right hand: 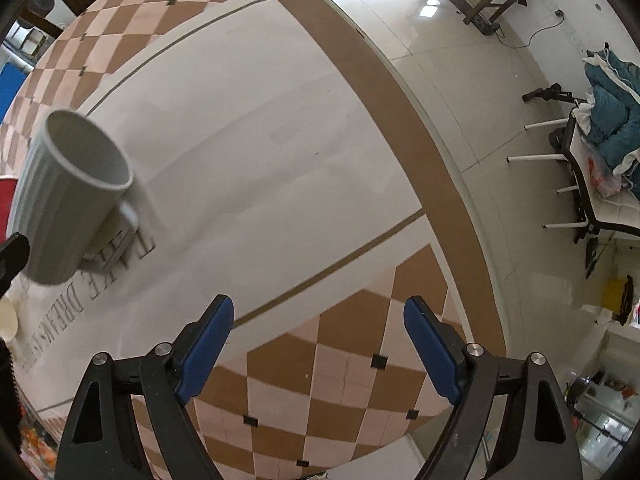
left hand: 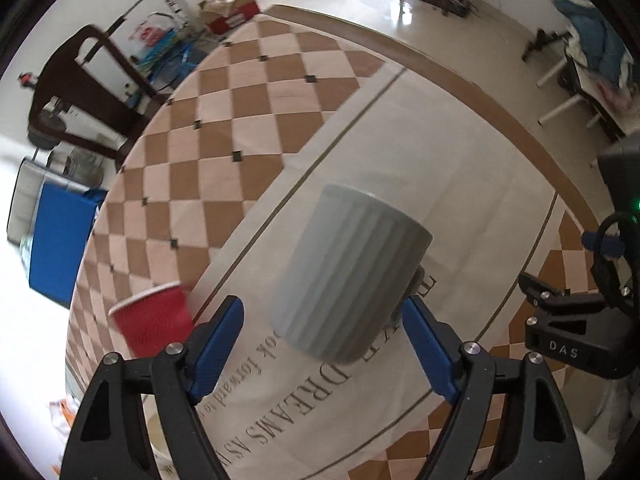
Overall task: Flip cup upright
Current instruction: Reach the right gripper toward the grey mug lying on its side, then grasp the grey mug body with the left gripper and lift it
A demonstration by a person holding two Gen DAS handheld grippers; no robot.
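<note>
A grey ribbed mug stands upright on the round table's white cloth, its handle toward the right. In the right wrist view the mug shows its open mouth facing up at the far left. My left gripper is open, its blue fingers on either side of the mug's base and just short of it, apart from it. My right gripper is open and empty over the cloth near the table's edge, well right of the mug.
A red paper cup stands on the checkered tablecloth left of the mug. The right gripper's body shows at the right of the left wrist view. A dark chair stands beyond the table; the floor drops off past the brown table rim.
</note>
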